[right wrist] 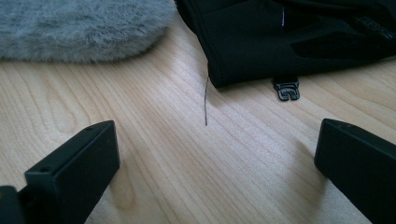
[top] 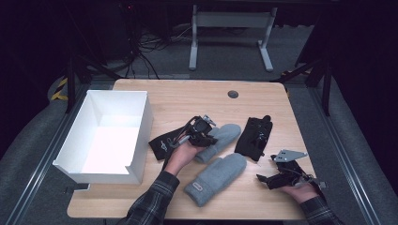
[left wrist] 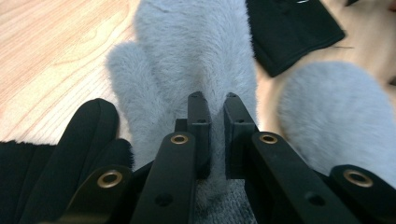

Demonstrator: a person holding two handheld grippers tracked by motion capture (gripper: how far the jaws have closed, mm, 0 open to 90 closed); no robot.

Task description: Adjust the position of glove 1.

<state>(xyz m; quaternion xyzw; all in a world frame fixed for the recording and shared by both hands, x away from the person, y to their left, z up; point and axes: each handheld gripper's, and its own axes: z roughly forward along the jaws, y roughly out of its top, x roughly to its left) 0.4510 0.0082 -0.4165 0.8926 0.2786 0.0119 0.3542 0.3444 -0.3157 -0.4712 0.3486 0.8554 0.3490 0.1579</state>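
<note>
A grey mitten [left wrist: 196, 56] is pinched between the left gripper's [left wrist: 217, 108] nearly closed jaws. The right gripper [right wrist: 215, 149] gapes open over bare table [right wrist: 187, 154].

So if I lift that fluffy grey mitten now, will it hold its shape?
Probably not: the fluffy grey mitten looks soft, so it should droop. The left gripper pinches just a fold of fleece, which may slip. It seems light.

text: none legible | label on grey mitten [top: 197, 186] cuff: too small to read
</note>
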